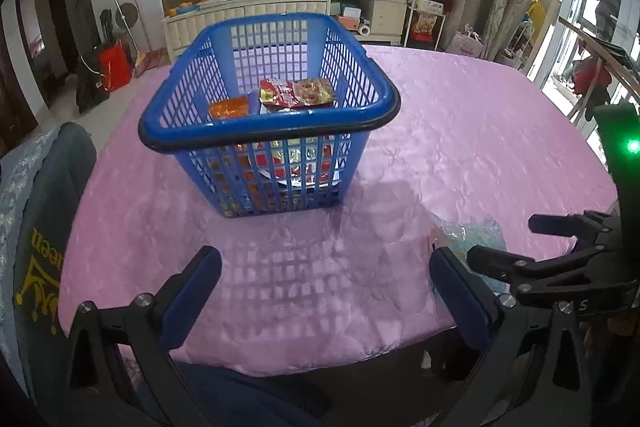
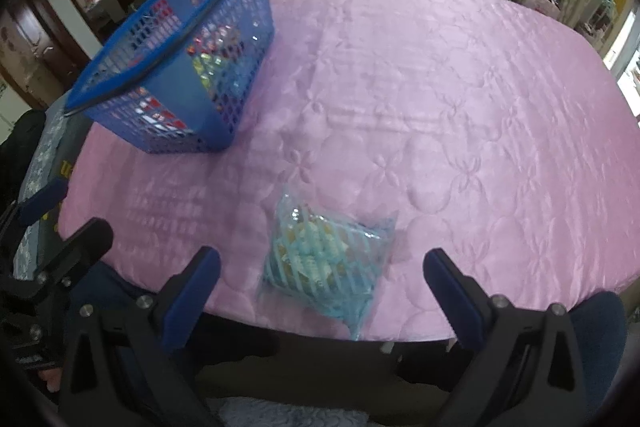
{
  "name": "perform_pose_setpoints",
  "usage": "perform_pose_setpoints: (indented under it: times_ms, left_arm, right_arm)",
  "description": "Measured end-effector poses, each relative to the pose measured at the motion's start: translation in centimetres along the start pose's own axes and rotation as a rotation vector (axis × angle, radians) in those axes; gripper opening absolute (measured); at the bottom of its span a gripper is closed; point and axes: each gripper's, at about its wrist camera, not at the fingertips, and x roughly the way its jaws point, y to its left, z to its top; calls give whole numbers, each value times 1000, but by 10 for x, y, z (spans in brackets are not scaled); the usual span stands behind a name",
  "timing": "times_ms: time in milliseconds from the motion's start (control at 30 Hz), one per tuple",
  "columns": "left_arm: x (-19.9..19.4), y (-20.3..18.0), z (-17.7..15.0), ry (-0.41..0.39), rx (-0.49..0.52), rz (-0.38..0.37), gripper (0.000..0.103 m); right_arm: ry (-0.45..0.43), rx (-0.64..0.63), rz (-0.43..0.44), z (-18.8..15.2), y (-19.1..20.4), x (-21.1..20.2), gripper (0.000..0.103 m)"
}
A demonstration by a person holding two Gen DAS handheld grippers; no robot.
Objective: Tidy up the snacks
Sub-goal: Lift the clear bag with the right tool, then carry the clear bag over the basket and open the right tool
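Blue basket [image 1: 256, 131] on pink desk [image 2: 440, 87] holds red and orange snack packets [image 1: 294, 93]. Blue-striped bag [image 2: 326, 263] near front edge, well apart from basket. Left tongs [image 1: 326, 291] spread, empty; right tongs [image 2: 322, 287] spread over bag.

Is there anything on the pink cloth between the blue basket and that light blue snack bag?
No. In the right wrist view the stretch of pink tablecloth between the blue basket and the light blue snack bag is bare.

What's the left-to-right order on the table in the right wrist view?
Blue basket → blue snack bag → bare pink tablecloth. The bag lies near the table's front edge, between the open right gripper fingers in the picture.
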Motion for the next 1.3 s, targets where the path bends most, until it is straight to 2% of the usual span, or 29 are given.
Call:
perform_pose_setpoints:
  times_ms: [300, 400, 500, 667, 833, 1300]
  left_arm:
    - [24, 5, -3, 57, -15, -5, 103]
    - [32, 5, -4, 74, -10, -6, 103]
    - [37, 6, -4, 84, -8, -4, 103]
    - [43, 4, -7, 98, -3, -8, 103]
    - [38, 2, -6, 87, -6, -16, 103]
    - [-6, 5, 10, -16, -19, 4, 103]
  right_arm:
    - [53, -10, -12, 3, 7, 29, 89]
    - [73, -7, -17, 5, 5, 36, 81]
    - [103, 2, -12, 4, 2, 45, 79]
    - [94, -19, 7, 2, 4, 48, 70]
    - [69, -33, 37, -2, 8, 37, 65]
    - [-67, -75, 82, -4, 22, -38, 65]
